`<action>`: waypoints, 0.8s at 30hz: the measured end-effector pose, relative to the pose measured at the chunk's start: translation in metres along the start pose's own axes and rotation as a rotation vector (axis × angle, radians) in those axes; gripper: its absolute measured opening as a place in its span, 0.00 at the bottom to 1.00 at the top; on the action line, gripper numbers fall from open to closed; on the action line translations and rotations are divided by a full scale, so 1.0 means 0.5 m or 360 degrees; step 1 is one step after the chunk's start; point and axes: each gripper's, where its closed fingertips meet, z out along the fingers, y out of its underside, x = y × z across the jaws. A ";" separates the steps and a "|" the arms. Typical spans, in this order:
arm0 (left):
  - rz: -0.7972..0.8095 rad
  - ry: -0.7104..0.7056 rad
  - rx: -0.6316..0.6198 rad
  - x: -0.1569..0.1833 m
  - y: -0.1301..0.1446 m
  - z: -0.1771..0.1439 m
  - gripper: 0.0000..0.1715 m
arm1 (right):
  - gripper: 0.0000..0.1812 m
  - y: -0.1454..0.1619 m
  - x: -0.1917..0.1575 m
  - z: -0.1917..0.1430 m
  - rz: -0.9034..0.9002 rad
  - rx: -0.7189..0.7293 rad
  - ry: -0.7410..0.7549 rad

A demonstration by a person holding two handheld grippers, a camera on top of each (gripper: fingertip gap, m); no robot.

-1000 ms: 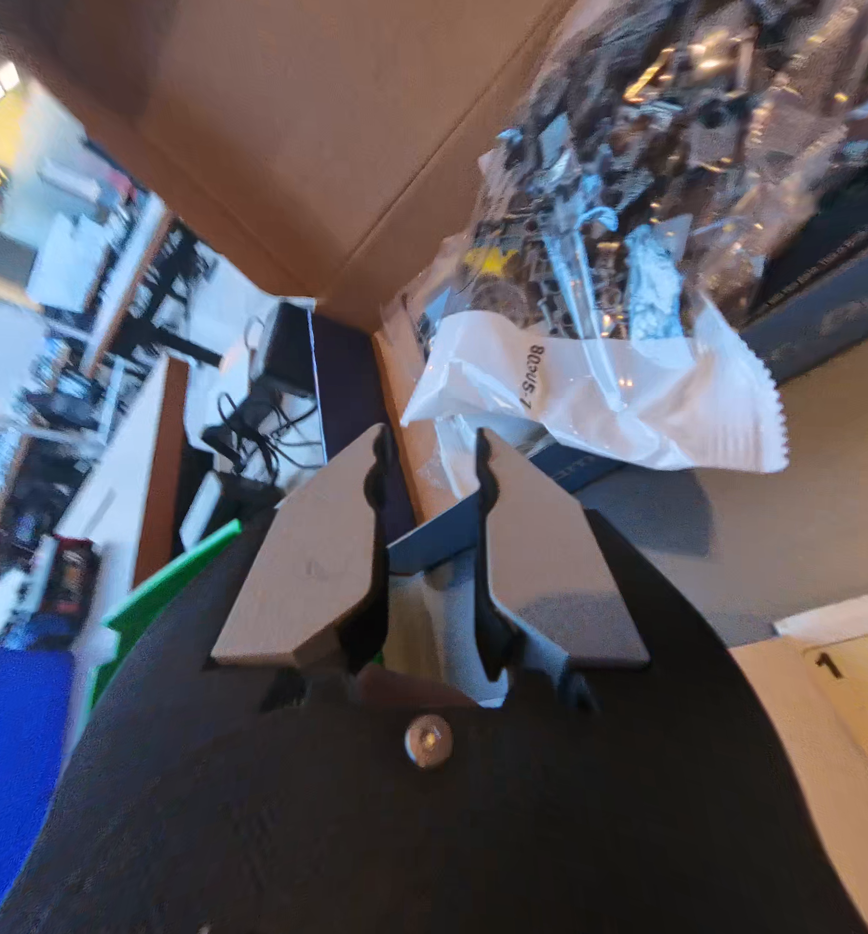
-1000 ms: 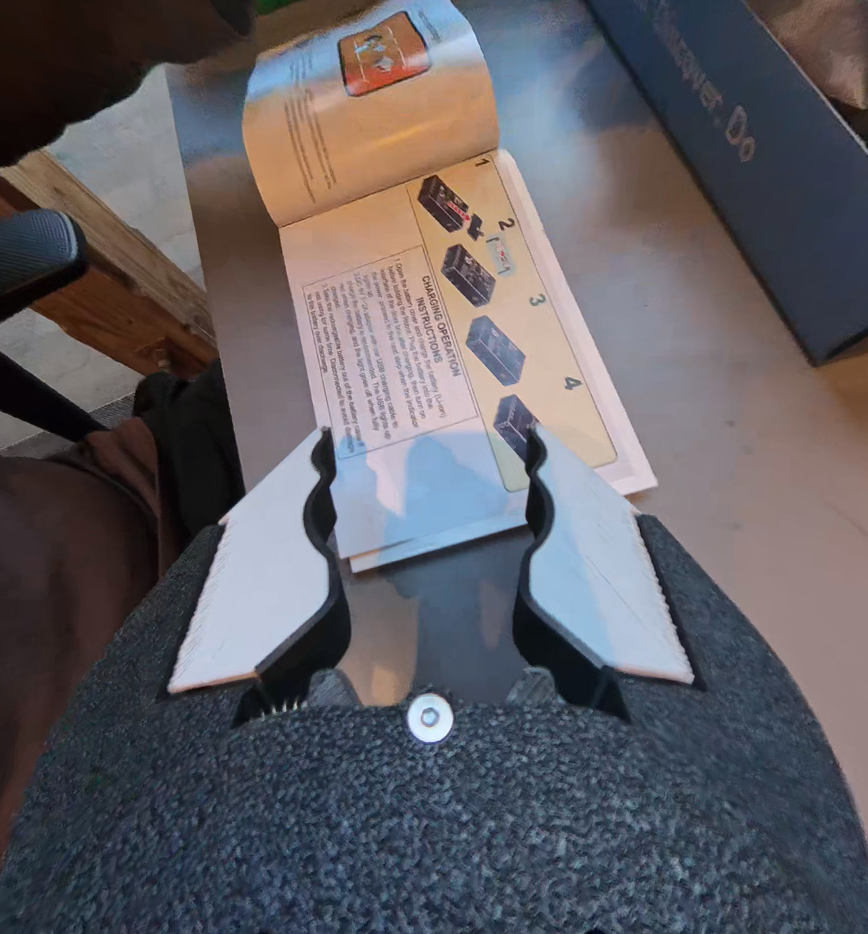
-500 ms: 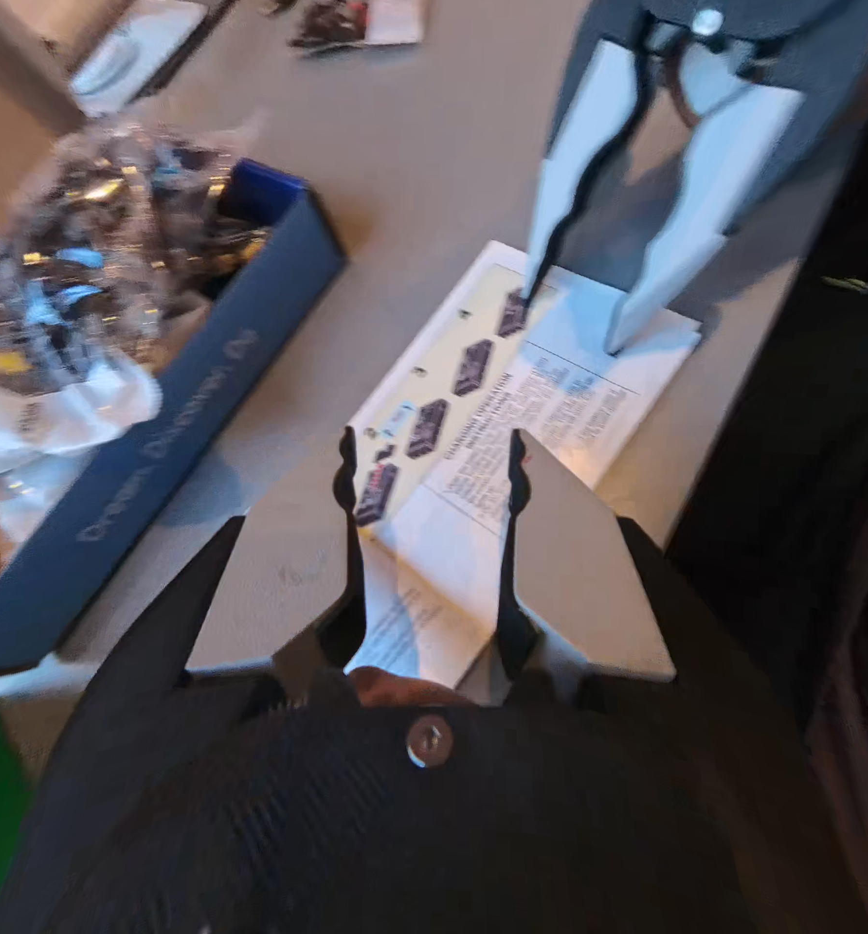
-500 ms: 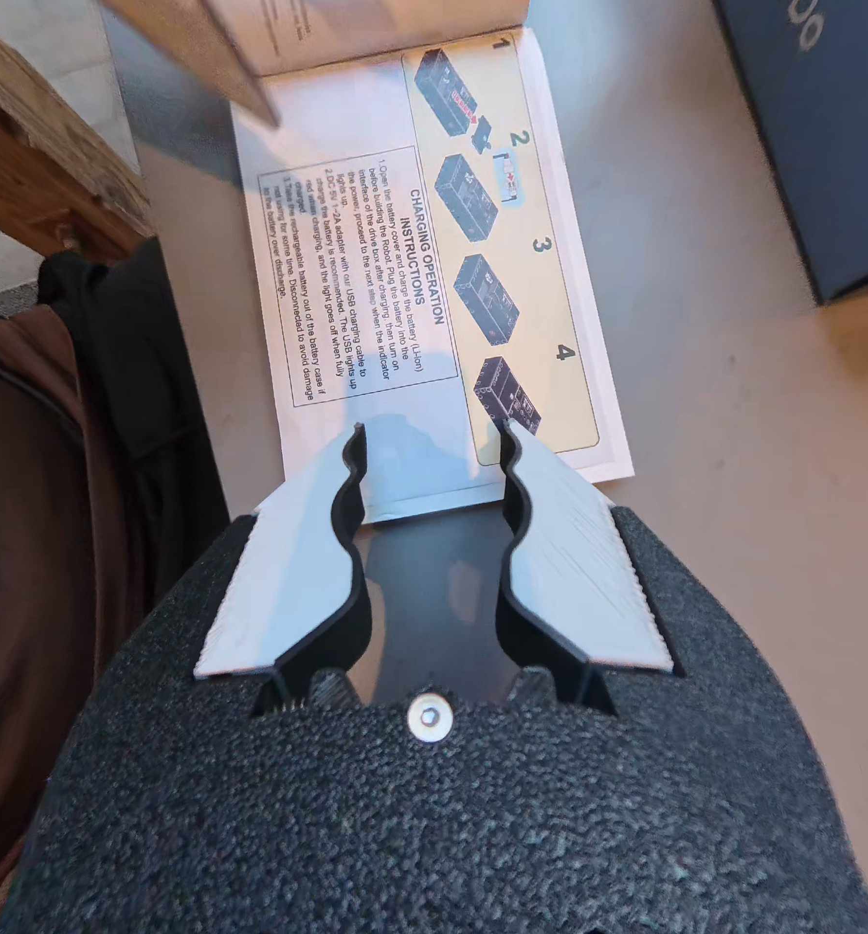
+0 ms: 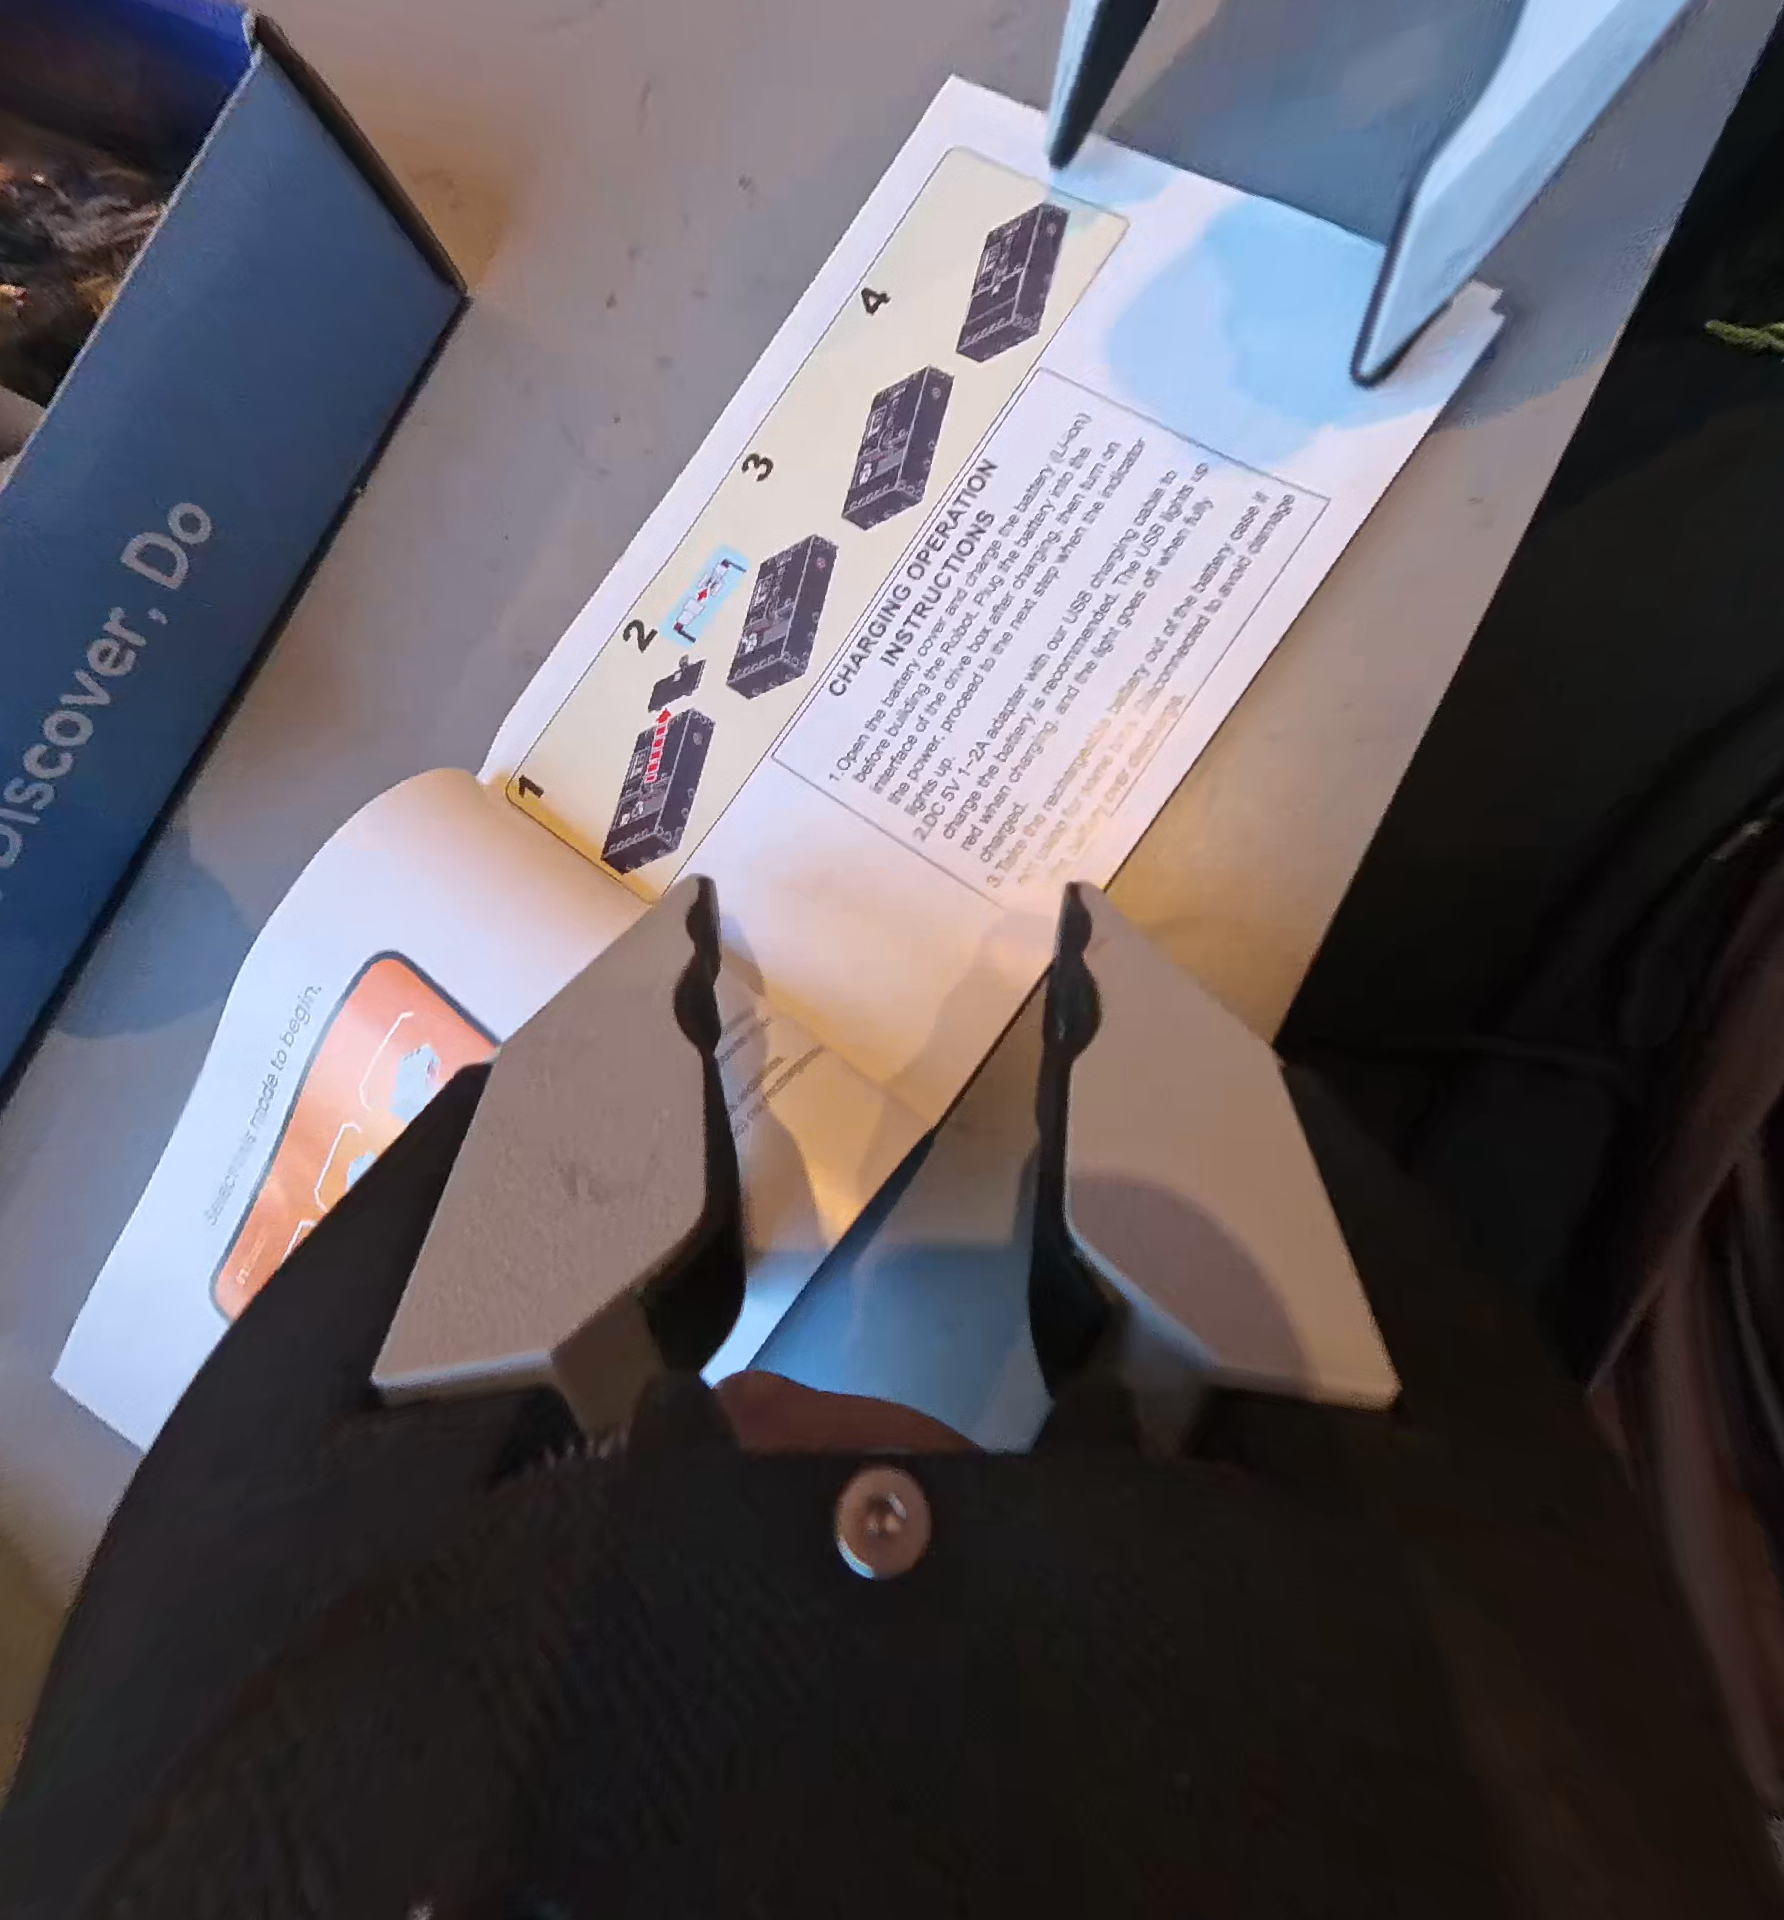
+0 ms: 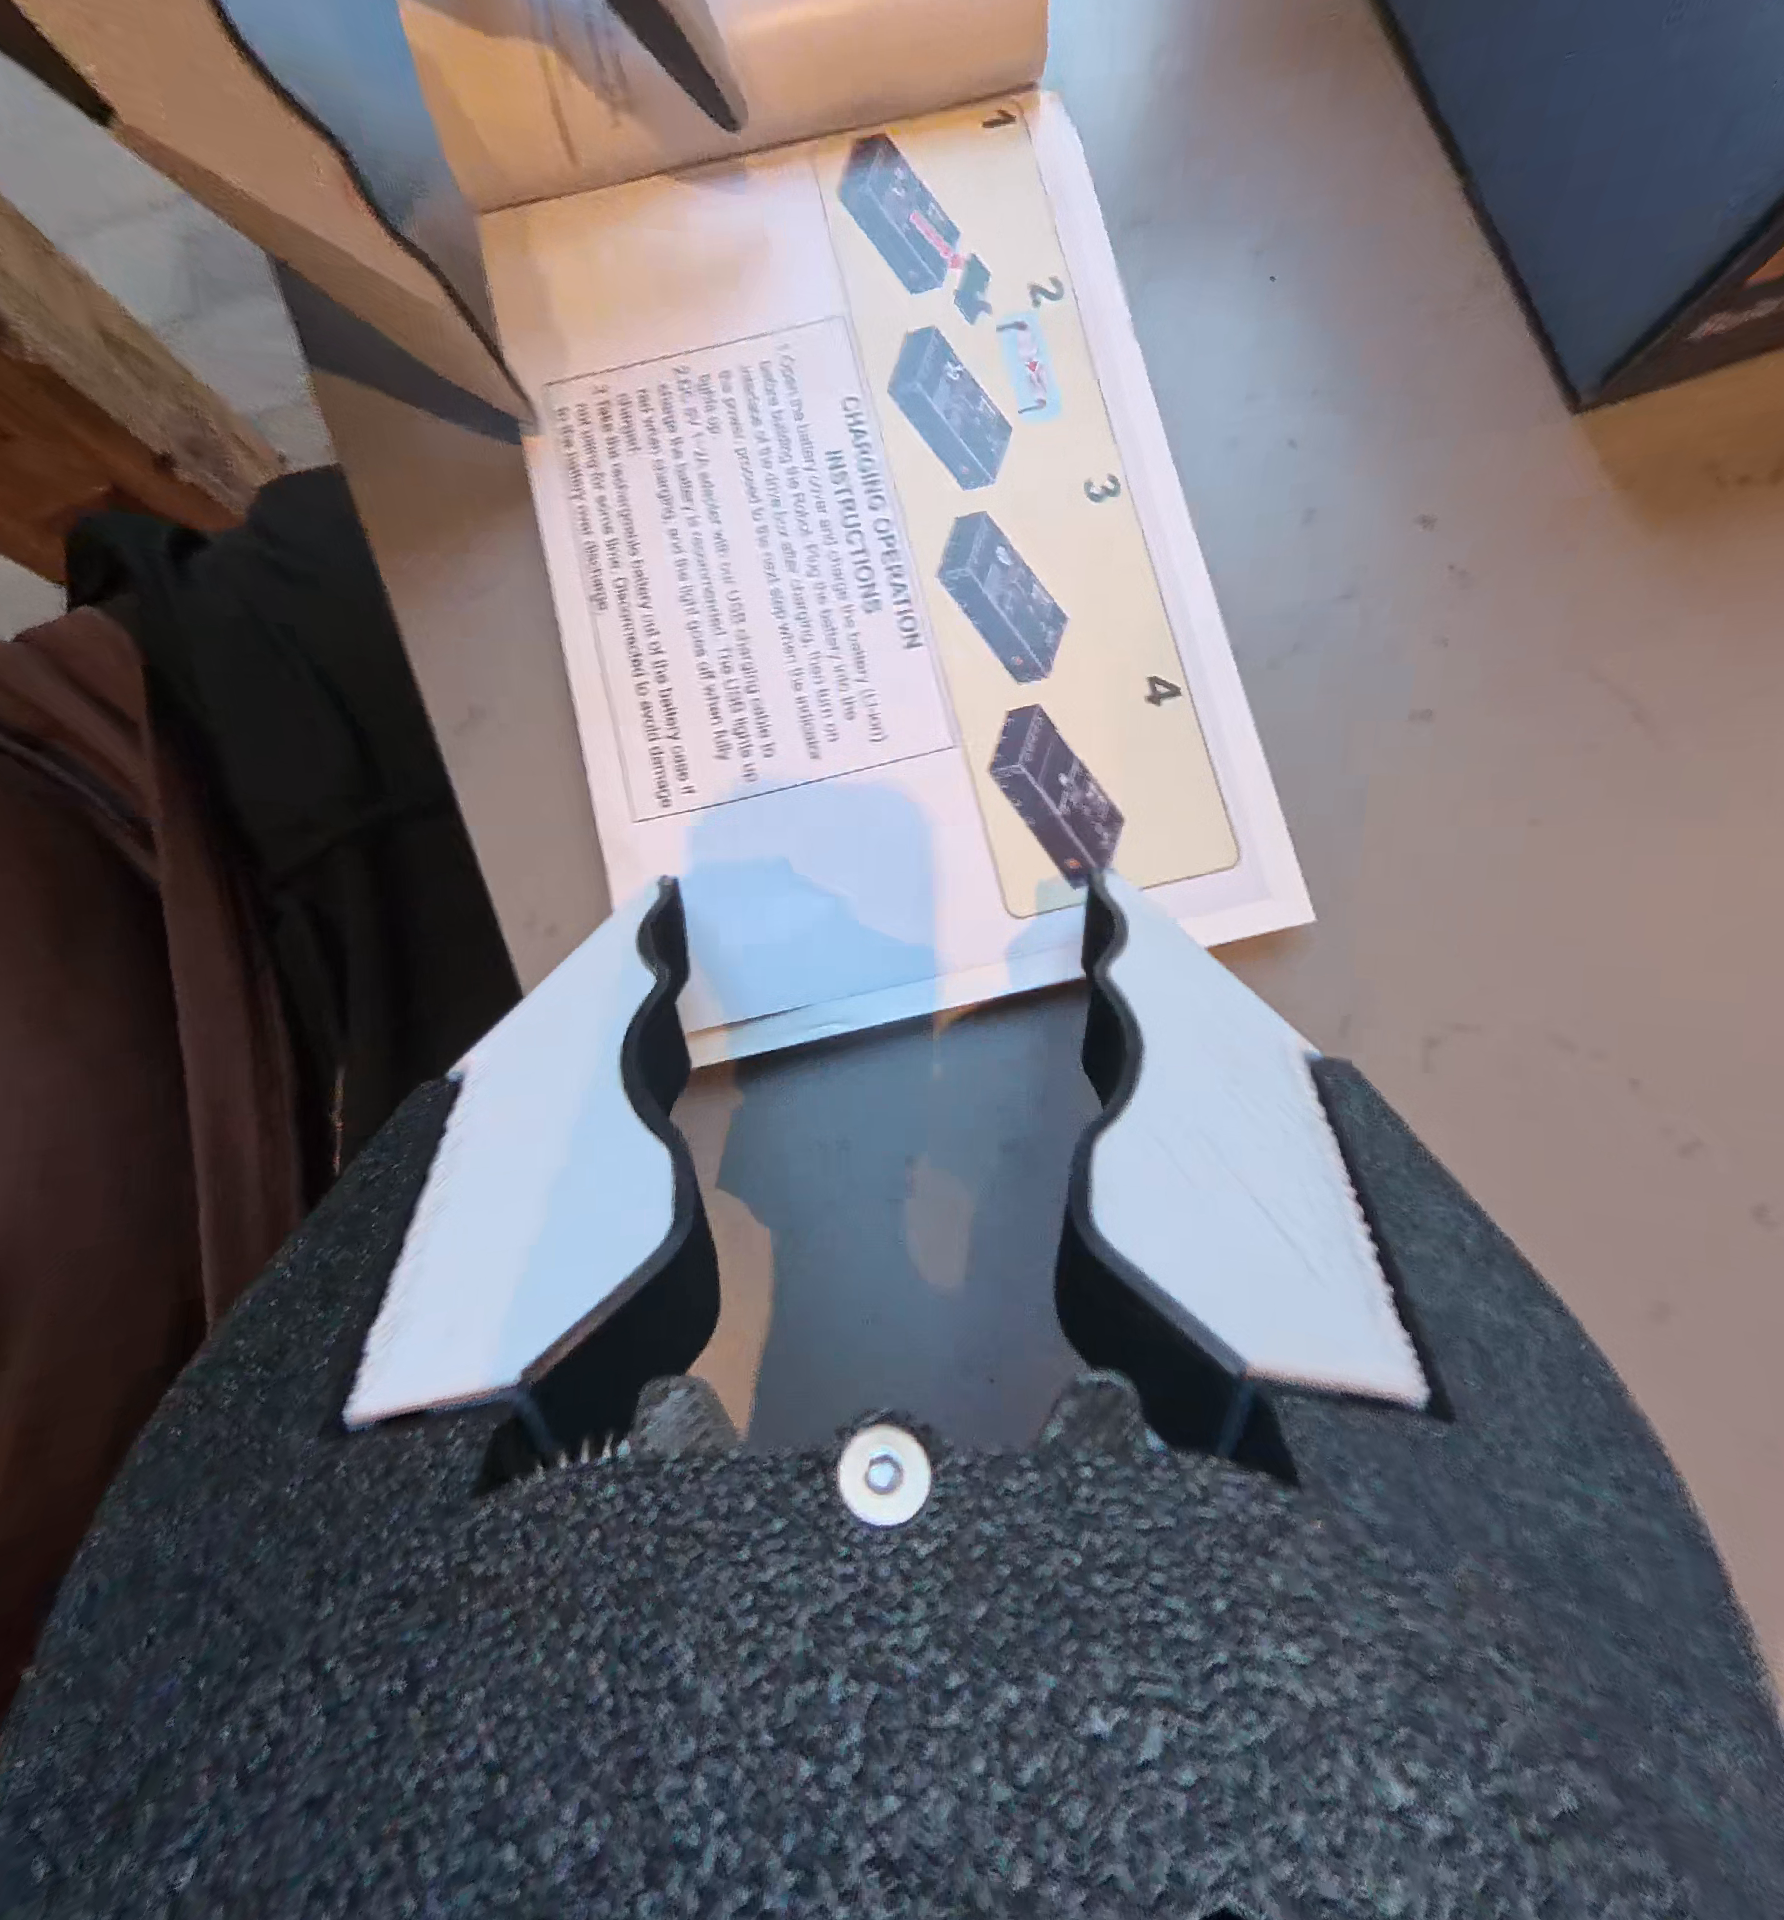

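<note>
An open instruction booklet (image 5: 971, 582) lies flat on the grey table (image 5: 576, 260). Its left page (image 5: 368, 935) curls upward. My left gripper (image 5: 886, 904) is open and empty, its fingertips just above the booklet's fold end. My right gripper (image 5: 1215, 265) is open, and its tips rest on the booklet's opposite end. In the right wrist view the right gripper (image 6: 880, 888) is open over the near edge of the booklet (image 6: 867, 540). The left gripper (image 6: 628, 270) shows at the top, over the far end.
A dark blue box (image 5: 140, 520) stands left of the booklet, with bagged parts (image 5: 15, 208) inside; it also shows in the right wrist view (image 6: 1646, 156). A person's brown and black clothing (image 6: 140, 883) lies along the table edge. A wooden beam (image 6: 36, 364) is beyond that edge.
My left gripper swung from the blue box and bag to the booklet, moved closer and opened wider. My right gripper narrowed, then opened again, staying at the booklet's end.
</note>
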 end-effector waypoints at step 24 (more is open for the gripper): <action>-0.0023 0.0106 0.0059 0.044 -0.020 0.030 0.34 | 0.36 -0.024 0.008 -0.001 0.0078 0.0148 -0.0070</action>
